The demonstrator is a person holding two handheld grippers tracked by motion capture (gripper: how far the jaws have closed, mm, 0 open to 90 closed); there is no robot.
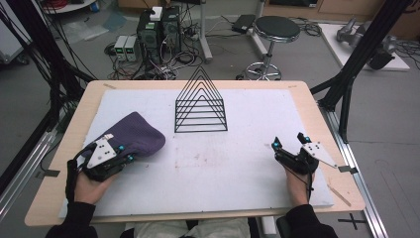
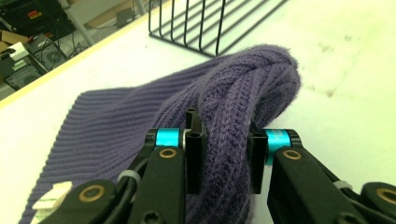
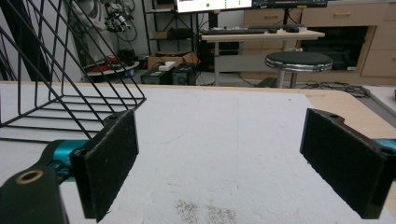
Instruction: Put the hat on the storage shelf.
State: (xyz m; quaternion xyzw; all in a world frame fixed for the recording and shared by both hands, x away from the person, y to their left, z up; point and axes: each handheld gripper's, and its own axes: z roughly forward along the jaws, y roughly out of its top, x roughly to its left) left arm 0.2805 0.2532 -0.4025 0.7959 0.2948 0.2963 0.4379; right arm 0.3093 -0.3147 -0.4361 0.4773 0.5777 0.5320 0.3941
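Purple knit hat (image 2: pixel 233 116), pinched in a fold by the left gripper (image 2: pixel 223 156) at the table's (image 1: pixel 257 85) left side. Grasp is made; carrying it off, perhaps to the wire rack (image 1: pixel 200 106), remains. Right gripper (image 3: pixel 219 163) gapes empty.

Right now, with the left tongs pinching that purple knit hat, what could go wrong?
1. The left tongs clamp only a bunched fold of the purple ribbed knit hat; the stretchy knit may slip out as it is lifted.
2. The rest of the hat trails on the white foam mat and could snag the black wire rack nearby.
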